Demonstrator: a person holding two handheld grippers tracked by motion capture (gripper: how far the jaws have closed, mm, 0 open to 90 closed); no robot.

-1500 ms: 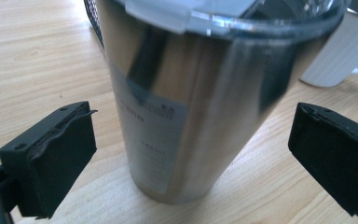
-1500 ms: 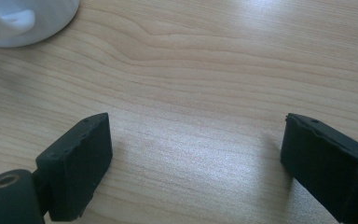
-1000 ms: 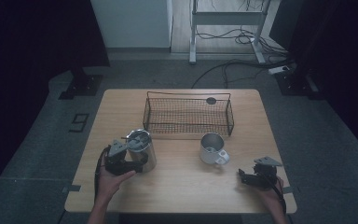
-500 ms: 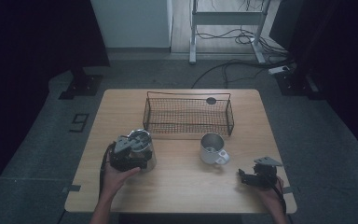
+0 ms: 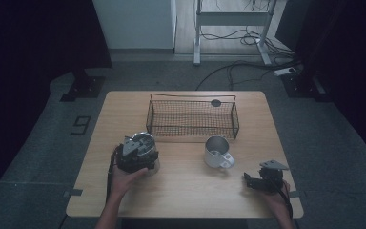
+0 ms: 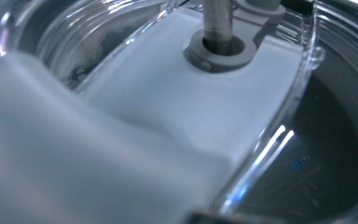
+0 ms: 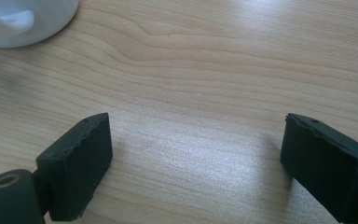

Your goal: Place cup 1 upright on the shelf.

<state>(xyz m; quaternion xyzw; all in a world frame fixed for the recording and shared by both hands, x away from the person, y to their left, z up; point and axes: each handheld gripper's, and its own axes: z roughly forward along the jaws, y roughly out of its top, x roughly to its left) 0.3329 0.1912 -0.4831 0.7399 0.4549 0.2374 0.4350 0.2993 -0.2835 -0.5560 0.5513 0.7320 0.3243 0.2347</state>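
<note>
**A:** Where is the jar?

**B:** The clear jar (image 5: 145,145) stands on the table (image 5: 181,191), near my left side. My left gripper (image 5: 134,151) is right on top of it. My left hand (image 5: 126,174) is just under it, near the front edge.

**A:** Is that gripper holding the jar?

**B:** I cannot tell. From my left gripper's camera I see shiny clear walls (image 6: 279,116) very close up, a white flat part (image 6: 177,102) and a grey rod (image 6: 218,21) going through a ring. I cannot make out the jaws there.

**A:** And your other tool?

**B:** My right gripper (image 5: 257,180) is low over the table near the right front corner, in my right hand (image 5: 277,198). Its jaws are spread wide apart, and there is just bare wood between them. It has hold of nothing.

**A:** What else is there?

**B:** A white mug (image 5: 217,152) stands between my two grippers, a bit nearer the right one. Its handle (image 5: 228,163) points toward me. Behind it is a wire basket (image 5: 193,118), toward the back of the table.
</note>
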